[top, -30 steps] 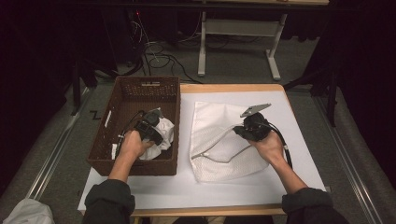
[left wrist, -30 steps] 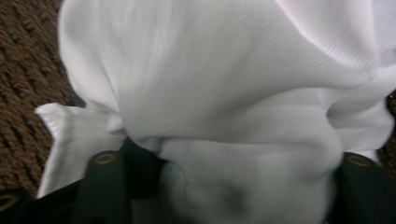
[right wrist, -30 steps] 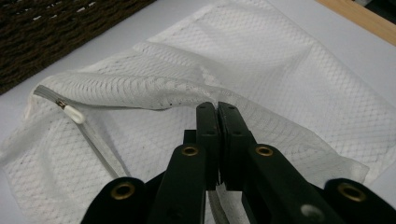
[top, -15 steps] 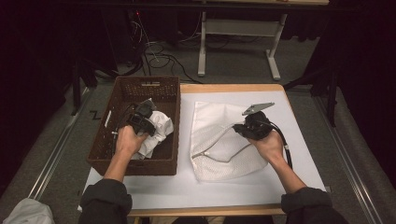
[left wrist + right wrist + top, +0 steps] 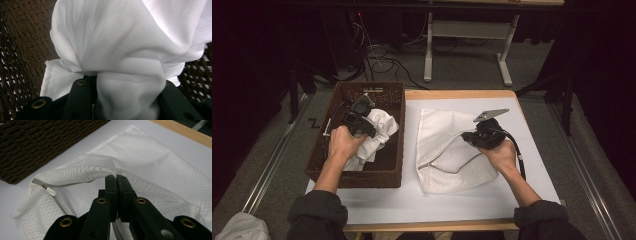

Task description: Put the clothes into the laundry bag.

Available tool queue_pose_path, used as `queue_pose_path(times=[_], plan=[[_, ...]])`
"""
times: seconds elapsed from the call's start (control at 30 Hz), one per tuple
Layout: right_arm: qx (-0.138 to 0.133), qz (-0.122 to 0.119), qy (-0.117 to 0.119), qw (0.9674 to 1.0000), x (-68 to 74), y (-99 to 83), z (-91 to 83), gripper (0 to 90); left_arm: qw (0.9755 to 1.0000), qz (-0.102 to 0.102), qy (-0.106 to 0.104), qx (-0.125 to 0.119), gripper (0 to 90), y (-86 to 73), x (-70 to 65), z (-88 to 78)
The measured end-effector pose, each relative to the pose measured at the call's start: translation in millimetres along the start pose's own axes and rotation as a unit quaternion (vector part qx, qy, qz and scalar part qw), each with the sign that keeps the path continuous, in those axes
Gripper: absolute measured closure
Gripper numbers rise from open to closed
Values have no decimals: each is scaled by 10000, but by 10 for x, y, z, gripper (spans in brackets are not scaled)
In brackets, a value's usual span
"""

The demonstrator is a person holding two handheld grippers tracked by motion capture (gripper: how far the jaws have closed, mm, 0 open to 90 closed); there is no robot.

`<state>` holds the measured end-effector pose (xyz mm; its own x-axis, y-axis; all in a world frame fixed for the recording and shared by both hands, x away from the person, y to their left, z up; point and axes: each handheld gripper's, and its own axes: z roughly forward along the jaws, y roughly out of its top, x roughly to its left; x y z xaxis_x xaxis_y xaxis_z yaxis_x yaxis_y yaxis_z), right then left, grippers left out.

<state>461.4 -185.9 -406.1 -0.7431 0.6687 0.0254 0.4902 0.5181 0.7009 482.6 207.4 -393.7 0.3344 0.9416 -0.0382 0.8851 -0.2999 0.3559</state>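
A crumpled white cloth (image 5: 381,131) hangs over the brown woven basket (image 5: 377,176) on the table's left. My left gripper (image 5: 368,125) is shut on it; its jaws have just been closing, and the cloth (image 5: 130,42) bunches out between the left gripper (image 5: 125,86) jaws above the basket's weave (image 5: 20,50). At the right a white mesh laundry bag (image 5: 447,175) lies flat on the white sheet. My right gripper (image 5: 468,138) is shut on its upper lip. In the right gripper view my right gripper (image 5: 116,181) pinches the mesh bag (image 5: 160,157), holding the mouth raised; the zipper pull (image 5: 50,191) dangles at the left.
A white sheet (image 5: 462,207) covers the wooden table (image 5: 462,94). The basket's long side runs close along the bag's left edge. Behind the table stand a metal frame (image 5: 472,30) and floor cables (image 5: 387,62). A pale bundle (image 5: 237,227) lies at the bottom left corner.
My left hand has risen, lifting the white cloth up out of the basket's bottom. The right hand and the mesh bag have stayed where they were.
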Motion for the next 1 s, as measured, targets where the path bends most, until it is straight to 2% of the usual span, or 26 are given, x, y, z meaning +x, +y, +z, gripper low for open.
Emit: queue_pose_path(times=[0.27, 0.33, 0.53, 0.6, 0.63, 0.73, 1.0], plan=[[11, 4, -7, 10000, -37, -7, 4, 892, 9996, 39, -179, -216, 643, -4, -29, -220], [26, 24, -24, 10000, -39, -6, 5, 892, 9991, 38, -311, -292, 644, -19, -41, -279], [37, 45, -19, 10000, -44, -4, 21, 892, 9983, 189, -416, -350, 643, -31, -101, -375], [23, 16, -15, 10000, -58, -7, 19, 892, 9966, 211, -695, -396, 643, -20, -111, -422], [49, 38, -34, 10000, -57, -8, 13, 892, 9961, 233, -736, -417, 643, -16, -119, -438], [59, 60, -58, 9999, -64, -12, -2, 892, 9956, 317, -740, -475, 643, -4, -170, -515], [82, 30, -89, 9999, -61, -13, -16, 892, 9924, 564, -926, -574, 642, -29, -334, -655]])
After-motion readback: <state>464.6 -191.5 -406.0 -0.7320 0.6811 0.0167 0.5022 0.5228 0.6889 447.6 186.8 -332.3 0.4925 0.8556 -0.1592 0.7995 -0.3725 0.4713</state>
